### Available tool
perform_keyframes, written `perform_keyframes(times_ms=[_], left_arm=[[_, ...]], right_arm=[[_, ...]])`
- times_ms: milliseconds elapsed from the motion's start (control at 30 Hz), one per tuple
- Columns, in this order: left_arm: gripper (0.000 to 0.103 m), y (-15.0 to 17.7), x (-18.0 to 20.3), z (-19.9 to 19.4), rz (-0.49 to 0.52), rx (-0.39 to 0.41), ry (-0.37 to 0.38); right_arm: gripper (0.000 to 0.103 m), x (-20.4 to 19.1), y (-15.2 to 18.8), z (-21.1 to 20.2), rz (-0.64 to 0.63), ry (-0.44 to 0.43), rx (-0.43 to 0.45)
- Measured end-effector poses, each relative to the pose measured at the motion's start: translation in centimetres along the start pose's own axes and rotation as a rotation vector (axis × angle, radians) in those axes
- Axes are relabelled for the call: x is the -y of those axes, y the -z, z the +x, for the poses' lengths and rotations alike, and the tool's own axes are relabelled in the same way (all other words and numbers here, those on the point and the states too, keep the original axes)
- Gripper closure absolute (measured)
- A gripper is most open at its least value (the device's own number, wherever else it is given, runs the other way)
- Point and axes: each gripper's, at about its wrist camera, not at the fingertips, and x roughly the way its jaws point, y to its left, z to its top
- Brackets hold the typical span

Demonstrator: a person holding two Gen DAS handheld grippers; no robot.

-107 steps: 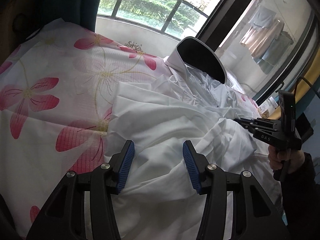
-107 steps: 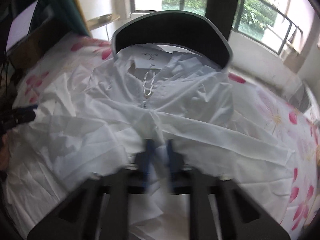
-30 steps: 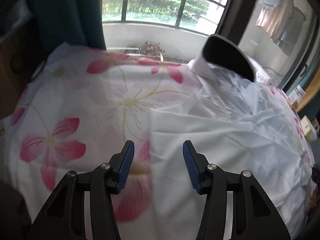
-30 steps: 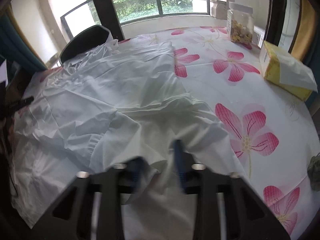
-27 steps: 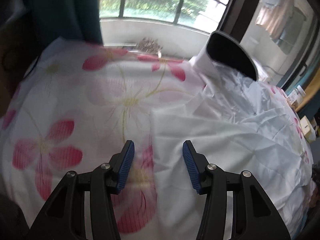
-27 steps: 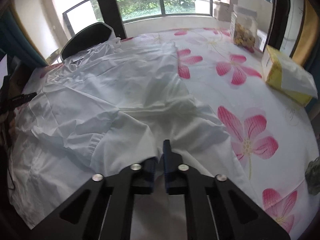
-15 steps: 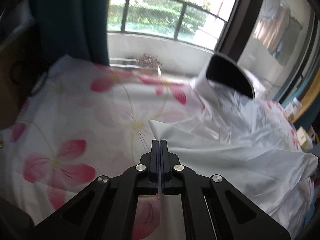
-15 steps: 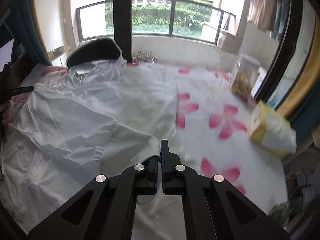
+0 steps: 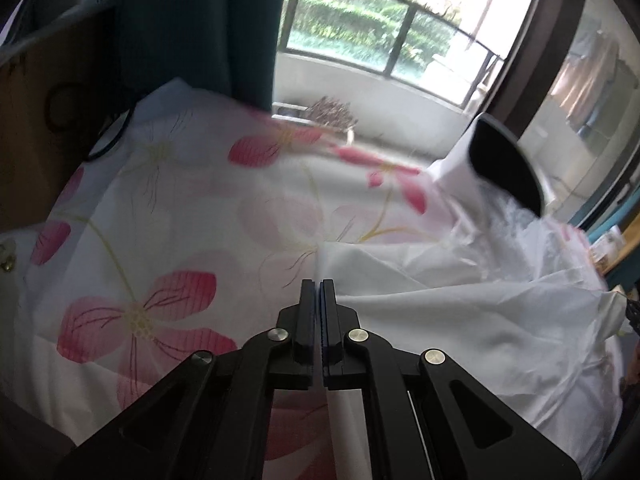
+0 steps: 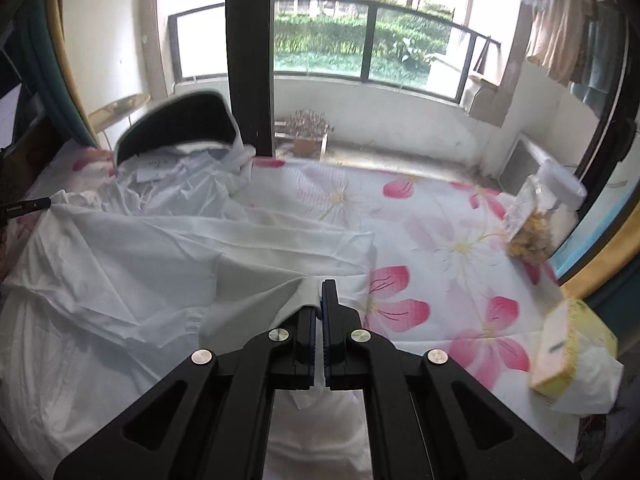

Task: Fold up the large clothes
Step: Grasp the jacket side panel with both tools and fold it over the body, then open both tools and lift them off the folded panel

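A large white garment [image 9: 460, 312] [image 10: 132, 264] lies spread over a table with a pink-flowered cloth [image 9: 168, 216] [image 10: 448, 240]. Its collar end drapes against a black chair back [image 9: 508, 168] [image 10: 180, 124] at the far side. My left gripper [image 9: 319, 286] is shut on the garment's near left corner, and the cloth runs taut from its pads to the right. In the right wrist view my right gripper [image 10: 320, 292] is shut on the garment's hem, which is lifted off the table in a fold. The left gripper's tip [image 10: 28, 206] shows at the far left edge.
A clear jar of yellow snacks [image 10: 528, 224] and a yellow tissue pack [image 10: 572, 356] sit near the table's right edge. A dark curtain [image 9: 192, 28] and wooden furniture [image 9: 44, 120] flank the left side. A balcony window [image 10: 360, 44] is beyond.
Both grippers closed on the garment's edge and lifted it. The right one rose and swung right with the hem; the left one shifted slightly, pulling its corner taut.
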Motion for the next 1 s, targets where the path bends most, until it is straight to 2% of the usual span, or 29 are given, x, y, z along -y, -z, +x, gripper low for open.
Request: perform_keyframes(times_ms=[33, 67, 100, 167, 333, 467, 733, 800, 1000], left_arm=[[0.099, 0.0, 0.0, 0.0, 0.006, -0.002, -0.02], [0.09, 0.1, 0.0, -0.1, 0.004, -0.002, -0.026], [0.071, 0.1, -0.1, -0.3, -0.004, -0.001, -0.022], [0.052, 0.2, -0.1, -1.0, -0.019, 0.008, -0.011], [0.051, 1.2, 1.6, -3.3, 0.027, 0.01, 0.021], [0.05, 3.0, 3.3, -4.5, 0.069, -0.021, 0.029], [0.049, 7.0, 3.9, -4.7, 0.086, -0.12, 0.004], [0.049, 7.9, 3.6, -5.1, 0.096, -0.1, -0.007], [0.049, 8.4, 3.3, -5.8, 0.109, -0.106, -0.07]], right_arm=[[0.101, 0.2, 0.1, 0.5, 0.008, 0.007, -0.013], [0.101, 0.4, 0.2, 1.0, 0.015, 0.01, -0.025], [0.101, 0.6, 0.4, 1.5, 0.027, 0.015, -0.042], [0.097, 0.9, 0.7, 1.8, 0.037, 0.027, -0.053], [0.08, 1.3, 1.5, 1.1, 0.045, 0.052, -0.052], [0.067, 1.8, 2.2, -0.1, 0.062, 0.069, -0.037], [0.066, 2.9, 5.5, -0.2, 0.095, 0.069, -0.095], [0.066, 3.3, 6.3, -0.6, 0.112, 0.071, -0.095], [0.066, 3.7, 6.7, -2.7, 0.126, 0.08, -0.06]])
